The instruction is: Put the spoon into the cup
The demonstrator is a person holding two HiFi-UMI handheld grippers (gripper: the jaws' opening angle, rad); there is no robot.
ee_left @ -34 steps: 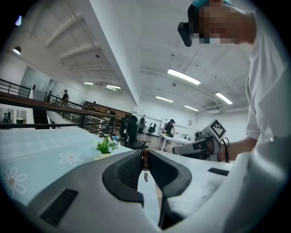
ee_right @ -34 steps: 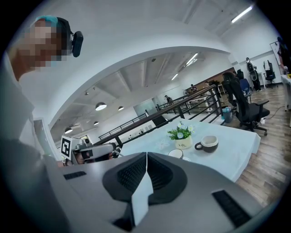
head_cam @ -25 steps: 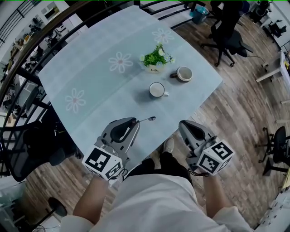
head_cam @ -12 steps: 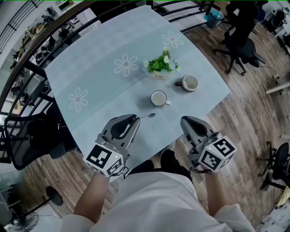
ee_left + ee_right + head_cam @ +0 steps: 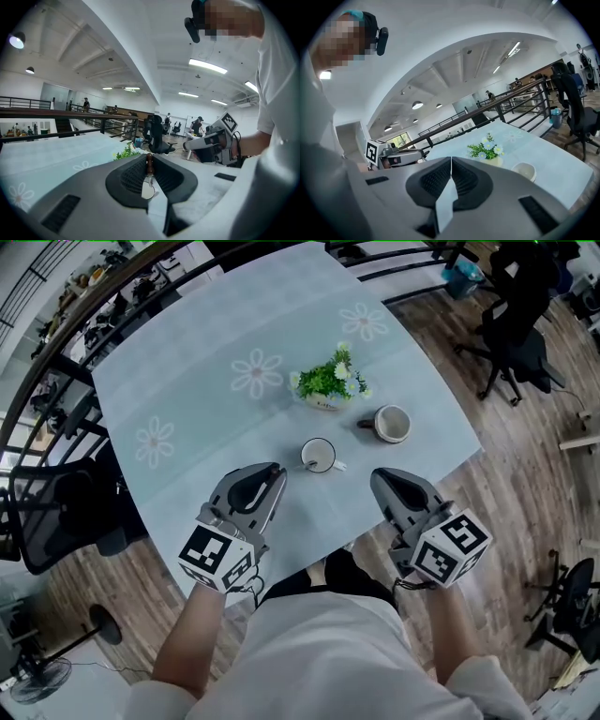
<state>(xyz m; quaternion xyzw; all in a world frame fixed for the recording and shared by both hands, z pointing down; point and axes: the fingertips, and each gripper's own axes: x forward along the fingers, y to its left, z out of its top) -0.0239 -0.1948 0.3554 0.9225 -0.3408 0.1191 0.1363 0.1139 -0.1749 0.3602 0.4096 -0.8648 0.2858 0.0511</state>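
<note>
left gripper (image 5: 277, 472): jaws clamp spoon (image 5: 149, 163), cup (image 5: 320, 455) just ahead, ready for insertion | right gripper (image 5: 382, 481): jaws closed, empty, not needed

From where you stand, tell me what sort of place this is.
Probably an open-plan office or lab on an upper level. A black railing edges the floor, a swivel office chair stands on wood flooring, and strip lights line the ceiling.
</note>
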